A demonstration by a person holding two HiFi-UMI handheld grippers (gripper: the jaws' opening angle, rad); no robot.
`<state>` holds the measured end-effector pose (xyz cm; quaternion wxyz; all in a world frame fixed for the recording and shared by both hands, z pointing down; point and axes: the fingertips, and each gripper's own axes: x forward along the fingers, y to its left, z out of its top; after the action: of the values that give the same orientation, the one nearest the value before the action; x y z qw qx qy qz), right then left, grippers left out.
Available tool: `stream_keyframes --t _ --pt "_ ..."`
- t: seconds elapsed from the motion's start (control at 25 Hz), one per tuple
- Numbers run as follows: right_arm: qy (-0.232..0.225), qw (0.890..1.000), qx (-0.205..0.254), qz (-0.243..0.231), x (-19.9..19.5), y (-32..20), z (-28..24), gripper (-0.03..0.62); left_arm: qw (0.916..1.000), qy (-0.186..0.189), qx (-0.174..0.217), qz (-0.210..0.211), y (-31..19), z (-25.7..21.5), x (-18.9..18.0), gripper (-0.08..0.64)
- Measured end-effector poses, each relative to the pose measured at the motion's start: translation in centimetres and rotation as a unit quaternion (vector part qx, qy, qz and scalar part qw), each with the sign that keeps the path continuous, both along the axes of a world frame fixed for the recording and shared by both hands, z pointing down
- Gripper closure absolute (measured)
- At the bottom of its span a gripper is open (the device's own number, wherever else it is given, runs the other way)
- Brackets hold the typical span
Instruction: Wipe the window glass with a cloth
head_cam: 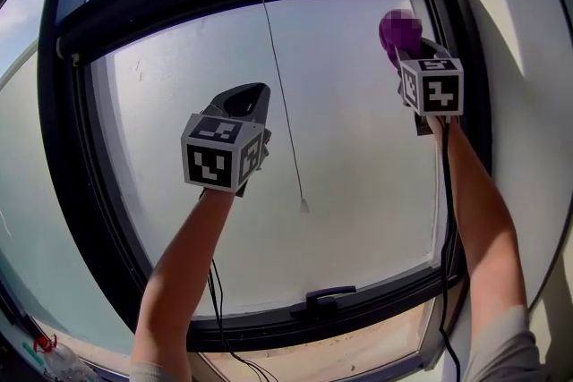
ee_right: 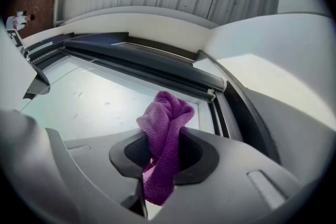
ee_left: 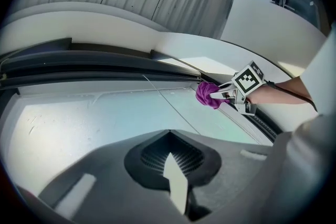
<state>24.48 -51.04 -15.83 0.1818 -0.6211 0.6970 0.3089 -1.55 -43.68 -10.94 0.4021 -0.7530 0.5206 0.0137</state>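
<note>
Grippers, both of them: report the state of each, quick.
Left gripper: closed, holding nothing.
Right gripper: closed on the purple cloth.

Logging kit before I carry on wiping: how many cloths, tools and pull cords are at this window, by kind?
purple cloth: 1
tools: 2, the left tool and the right tool
pull cord: 1
Total: 4

Fuzzy cloth [ee_right: 165, 128], smooth hazy glass [head_cam: 358, 210]
</note>
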Motion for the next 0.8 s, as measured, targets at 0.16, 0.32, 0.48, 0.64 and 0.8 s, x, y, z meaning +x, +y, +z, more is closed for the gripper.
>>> stream_keyframes --t 0.16,0.32,0.48,0.64,0.8 --pt "-0.061 0.997 -0.022 0.031 2.9 -1.9 -2.4 0.480 1.0000 -0.004 0.008 0.002 -0.5 -2.1 0.8 0.560" --pt "-0.103 0.991 -0.051 0.066 4.6 -3.0 -4.3 0.483 0.9998 -0.013 0.016 0.002 -0.3 -3.6 1.5 0.560" --pt "-0.101 0.987 -0.075 0.097 5.1 -4.7 -5.7 0.485 0.9997 -0.015 0.019 0.000 -0.1 -4.5 1.6 0.560" --pt "-0.073 0.988 -0.065 0.119 5.2 -5.5 -7.2 0.495 0.9998 -0.012 0.013 -0.008 -0.3 -4.6 1.1 0.560" --pt "-0.051 0.992 -0.061 0.103 4.4 -5.6 -7.3 0.506 0.9997 -0.009 0.010 -0.018 -0.8 -4.6 0.2 0.560"
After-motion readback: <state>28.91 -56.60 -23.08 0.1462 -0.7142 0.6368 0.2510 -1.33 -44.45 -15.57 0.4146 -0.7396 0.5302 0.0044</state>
